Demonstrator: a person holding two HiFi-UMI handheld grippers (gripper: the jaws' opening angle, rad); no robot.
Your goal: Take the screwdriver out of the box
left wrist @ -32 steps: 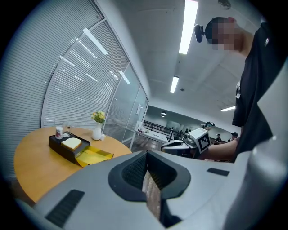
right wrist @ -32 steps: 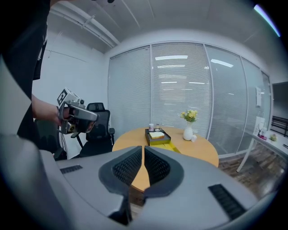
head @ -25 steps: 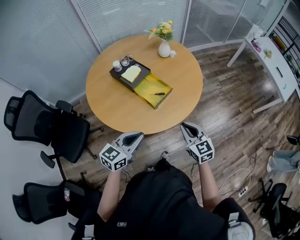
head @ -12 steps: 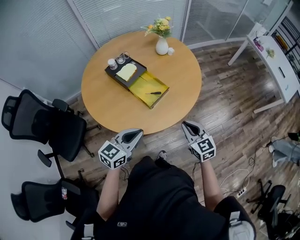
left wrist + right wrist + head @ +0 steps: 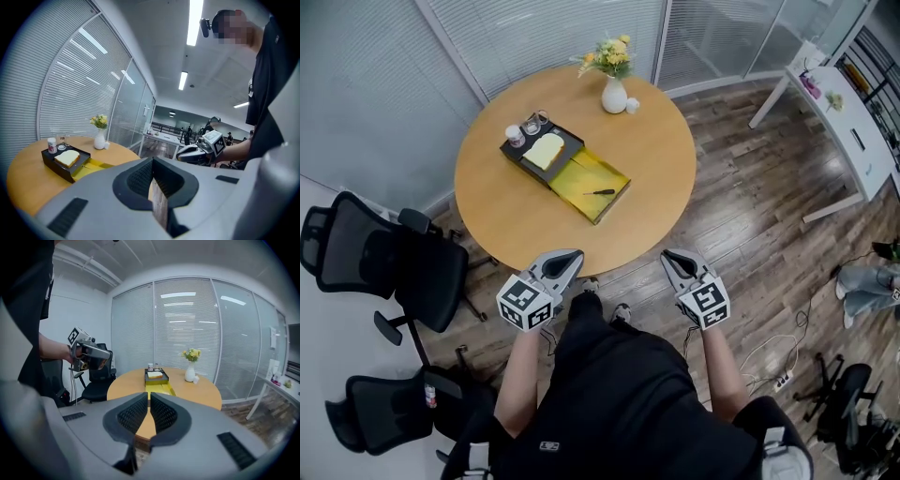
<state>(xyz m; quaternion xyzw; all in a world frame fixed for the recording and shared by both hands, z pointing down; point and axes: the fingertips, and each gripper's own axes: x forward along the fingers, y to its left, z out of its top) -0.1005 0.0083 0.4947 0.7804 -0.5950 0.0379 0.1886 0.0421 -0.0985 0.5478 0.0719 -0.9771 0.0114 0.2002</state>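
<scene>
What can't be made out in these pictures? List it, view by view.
- Thin black screwdriver in the yellow open box tray: head view, too small to tell its tip.
- Same tray, left gripper view: its near part is hidden behind the left tool; screwdriver unseen.
- Two small jars at the black tray's end: head view, contents too small.
</scene>
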